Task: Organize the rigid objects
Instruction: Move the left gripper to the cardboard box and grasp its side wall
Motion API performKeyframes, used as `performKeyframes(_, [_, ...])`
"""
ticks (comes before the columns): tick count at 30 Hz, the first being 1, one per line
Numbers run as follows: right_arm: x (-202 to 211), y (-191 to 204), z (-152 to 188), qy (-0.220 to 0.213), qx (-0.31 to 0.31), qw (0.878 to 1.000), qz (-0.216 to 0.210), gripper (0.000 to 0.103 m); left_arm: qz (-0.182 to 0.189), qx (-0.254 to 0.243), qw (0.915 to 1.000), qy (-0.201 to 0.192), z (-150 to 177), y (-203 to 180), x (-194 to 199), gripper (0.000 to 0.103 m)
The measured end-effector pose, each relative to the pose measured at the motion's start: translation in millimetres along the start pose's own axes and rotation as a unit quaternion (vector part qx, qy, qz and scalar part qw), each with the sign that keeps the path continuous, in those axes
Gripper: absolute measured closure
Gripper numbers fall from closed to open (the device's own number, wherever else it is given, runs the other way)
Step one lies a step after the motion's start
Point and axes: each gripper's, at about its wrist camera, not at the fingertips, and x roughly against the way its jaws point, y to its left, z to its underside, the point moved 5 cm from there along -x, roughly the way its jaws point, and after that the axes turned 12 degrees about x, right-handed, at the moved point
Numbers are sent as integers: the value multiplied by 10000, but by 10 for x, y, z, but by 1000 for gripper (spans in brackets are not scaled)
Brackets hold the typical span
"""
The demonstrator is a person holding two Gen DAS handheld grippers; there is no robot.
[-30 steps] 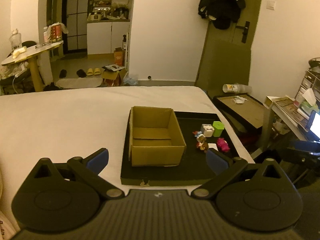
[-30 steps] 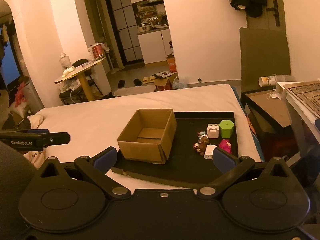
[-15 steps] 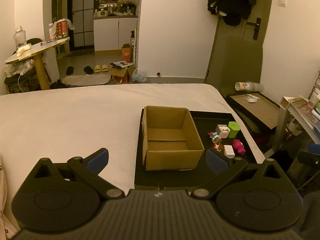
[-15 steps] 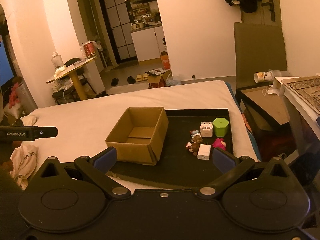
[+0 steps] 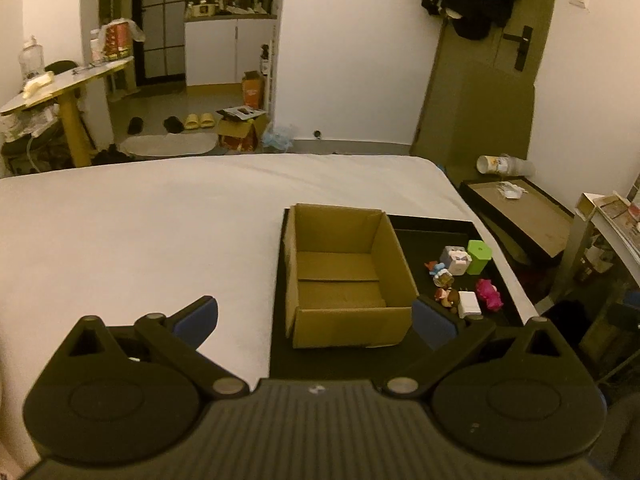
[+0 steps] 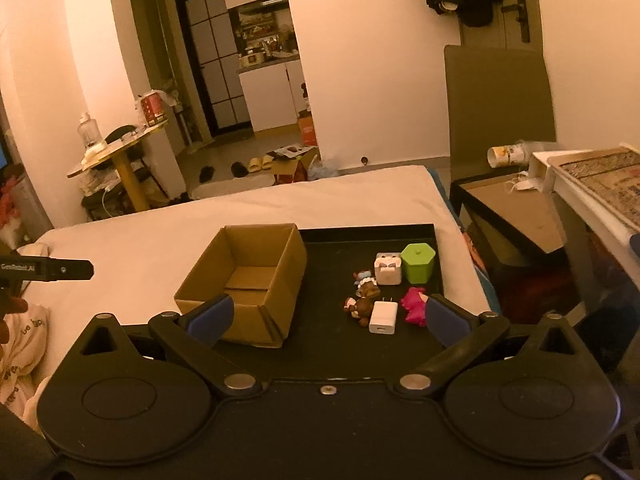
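Left wrist view: the left tool [image 5: 314, 314], its blue-padded jaws spread wide and holding nothing, hangs above a white bed [image 5: 140, 232] with an open cardboard box [image 5: 344, 276] framed between the pads. The box stands empty on the left part of a black tray [image 5: 436, 228] that lies on the bed. To the right of the box, on the tray's bare floor, sits a small cluster of rigid objects: a green hexagonal container [image 6: 418, 263] touching or just beside a white cube figure [image 6: 387, 268], a pink toy [image 6: 414, 305], a white charger [image 6: 383, 317] lying flat, and what appear to be two or three tiny figurines [image 6: 362, 298], too small to make out. Right wrist view: the right tool [image 6: 326, 318] is likewise parted and empty, held over the tray's near edge, with the charger and pink toy between its pads.
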Motion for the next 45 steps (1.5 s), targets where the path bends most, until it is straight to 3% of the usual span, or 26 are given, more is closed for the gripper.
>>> performKeyframes(4, [-57, -48, 21, -97, -98, 9999, 35, 0, 142, 12, 9999, 17, -28, -25, -110, 1])
performKeyframes(16, [-276, -187, 56, -251, -143, 9994, 173, 0, 70, -346, 9992, 197, -92, -165, -476, 1])
performKeyframes(22, [-388, -252, 74, -159, -345, 9993, 6, 0, 208, -419, 9979, 440, -175, -220, -635, 1])
performKeyframes(25, [-443, -280, 72, -97, -442, 9990, -57, 0, 108, -512, 9976, 451, -209, -219, -707, 1])
performKeyframes(34, [-664, -373, 137, 144, -571, 9983, -4, 0, -94, -720, 9934, 883, -296, -196, -1023, 3])
performKeyframes(39, [-765, -421, 159, 215, -602, 9980, -18, 0, -159, -465, 9916, 1193, -374, -142, -1222, 3])
performKeyframes(45, [-891, -501, 202, 300, -707, 9970, 24, 0, -236, -457, 9883, 1433, -450, -140, -1410, 12])
